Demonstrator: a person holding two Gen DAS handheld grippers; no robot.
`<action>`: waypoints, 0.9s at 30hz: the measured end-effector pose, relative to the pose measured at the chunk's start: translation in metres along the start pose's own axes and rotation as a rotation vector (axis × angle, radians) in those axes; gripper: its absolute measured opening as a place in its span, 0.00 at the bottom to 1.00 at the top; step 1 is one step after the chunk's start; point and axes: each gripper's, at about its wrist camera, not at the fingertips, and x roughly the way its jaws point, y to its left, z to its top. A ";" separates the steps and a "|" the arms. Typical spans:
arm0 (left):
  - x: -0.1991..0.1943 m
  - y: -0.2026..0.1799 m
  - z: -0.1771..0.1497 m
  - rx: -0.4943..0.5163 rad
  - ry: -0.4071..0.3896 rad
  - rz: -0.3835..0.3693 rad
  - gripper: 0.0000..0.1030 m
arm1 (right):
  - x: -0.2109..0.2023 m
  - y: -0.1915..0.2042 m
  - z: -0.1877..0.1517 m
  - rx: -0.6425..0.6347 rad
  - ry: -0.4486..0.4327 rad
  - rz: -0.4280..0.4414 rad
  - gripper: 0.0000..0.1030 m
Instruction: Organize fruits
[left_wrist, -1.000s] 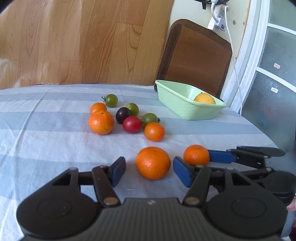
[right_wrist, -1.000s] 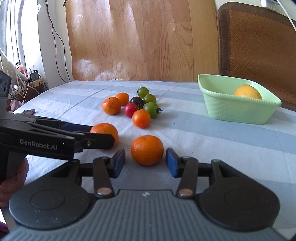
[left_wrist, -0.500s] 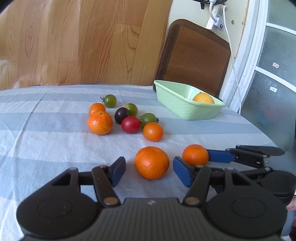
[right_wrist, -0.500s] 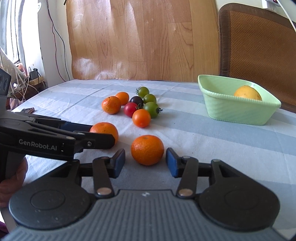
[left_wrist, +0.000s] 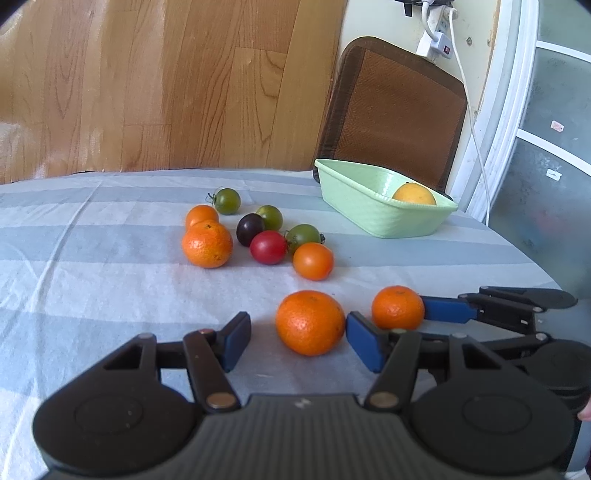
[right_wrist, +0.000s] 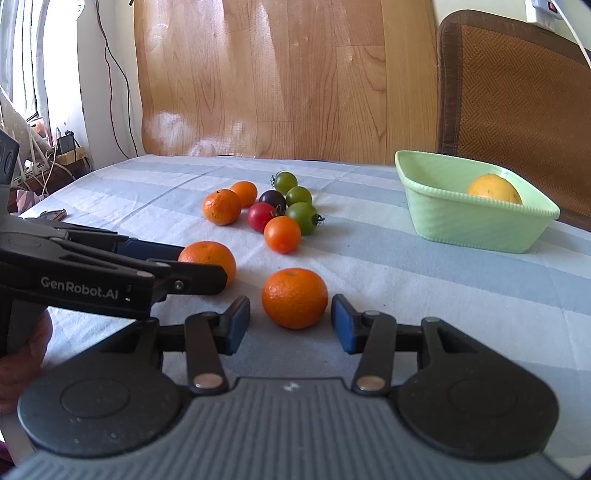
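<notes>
The left tongs (left_wrist: 297, 341) are spread around a large orange (left_wrist: 309, 322) on the table (left_wrist: 92, 258), the right pad touching it. The right tongs (right_wrist: 290, 320), spread too, flank a smaller orange (right_wrist: 294, 297) without touching. Beyond these oranges lies a cluster of tomatoes (left_wrist: 269, 246) and two more oranges; farther right of the cluster, a green basket (left_wrist: 373, 210) holds a yellow fruit (left_wrist: 414, 193).

Home dining spot: striped tablecloth (left_wrist: 92, 258), woven-back chair (left_wrist: 399, 107), wood-panel wall (right_wrist: 288, 74).
</notes>
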 end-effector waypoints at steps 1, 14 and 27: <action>0.000 0.000 0.000 0.001 0.000 0.000 0.57 | 0.000 0.000 0.000 -0.001 0.000 -0.002 0.50; -0.001 0.001 0.000 -0.013 -0.009 0.011 0.60 | -0.008 -0.011 -0.004 0.098 -0.029 -0.066 0.50; -0.004 -0.004 -0.001 0.008 -0.032 0.069 0.66 | -0.002 0.000 -0.002 0.065 -0.013 -0.124 0.50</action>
